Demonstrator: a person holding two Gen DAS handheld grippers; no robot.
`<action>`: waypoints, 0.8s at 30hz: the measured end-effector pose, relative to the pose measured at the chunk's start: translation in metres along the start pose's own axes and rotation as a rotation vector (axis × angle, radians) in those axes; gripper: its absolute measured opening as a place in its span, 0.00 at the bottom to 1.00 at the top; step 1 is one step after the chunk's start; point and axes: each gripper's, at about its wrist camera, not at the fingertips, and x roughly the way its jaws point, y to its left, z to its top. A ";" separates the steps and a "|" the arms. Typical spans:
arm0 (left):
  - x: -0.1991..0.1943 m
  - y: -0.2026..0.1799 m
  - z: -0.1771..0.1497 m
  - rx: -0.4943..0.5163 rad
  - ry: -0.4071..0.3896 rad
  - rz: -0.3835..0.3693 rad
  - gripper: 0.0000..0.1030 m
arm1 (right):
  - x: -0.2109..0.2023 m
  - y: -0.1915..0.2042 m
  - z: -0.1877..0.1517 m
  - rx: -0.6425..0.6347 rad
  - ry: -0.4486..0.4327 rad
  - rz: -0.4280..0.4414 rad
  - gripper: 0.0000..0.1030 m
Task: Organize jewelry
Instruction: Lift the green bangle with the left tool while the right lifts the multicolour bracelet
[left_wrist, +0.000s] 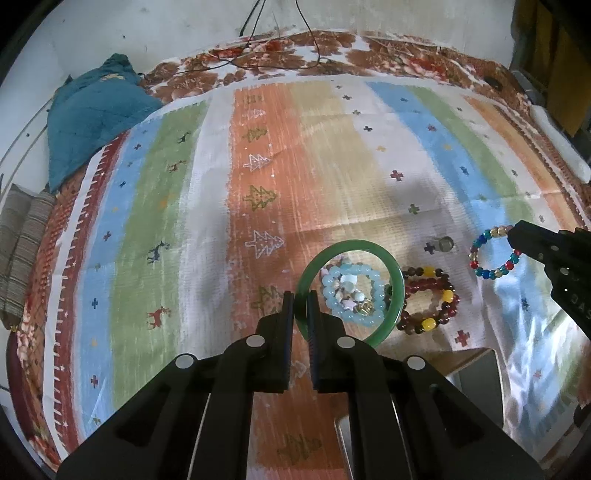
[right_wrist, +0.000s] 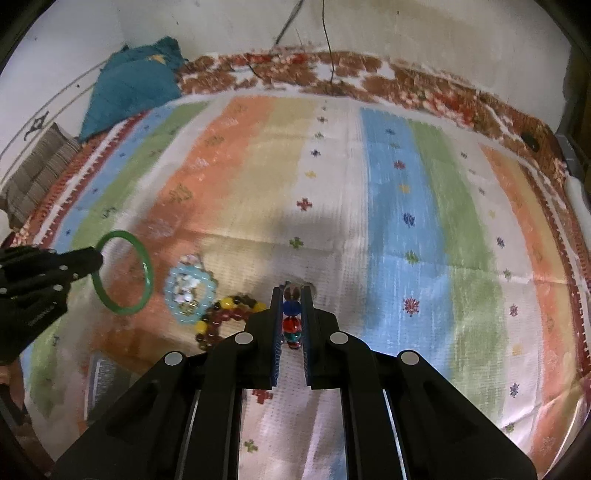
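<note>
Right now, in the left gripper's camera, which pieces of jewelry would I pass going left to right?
Green bangle, held by the left gripper → dark red and yellow bead bracelet → multicolored bead bracelet, held by the right gripper.

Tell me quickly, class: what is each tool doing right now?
Left tool: closed on the green bangle.
Right tool: closed on the multicolored bead bracelet.

Four bracelets: one green bangle (left_wrist: 351, 291), three beaded (pale blue (left_wrist: 351, 299), dark red-and-yellow (left_wrist: 430, 301), multicoloured (left_wrist: 493, 253)).
</note>
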 end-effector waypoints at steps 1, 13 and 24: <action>-0.003 0.000 -0.001 -0.004 -0.005 -0.004 0.06 | -0.003 0.001 -0.001 0.000 -0.003 0.001 0.10; -0.034 -0.004 -0.018 -0.010 -0.050 -0.025 0.06 | -0.035 0.023 -0.010 -0.046 -0.064 0.012 0.10; -0.056 -0.003 -0.041 -0.004 -0.080 -0.018 0.06 | -0.062 0.042 -0.025 -0.080 -0.092 0.051 0.10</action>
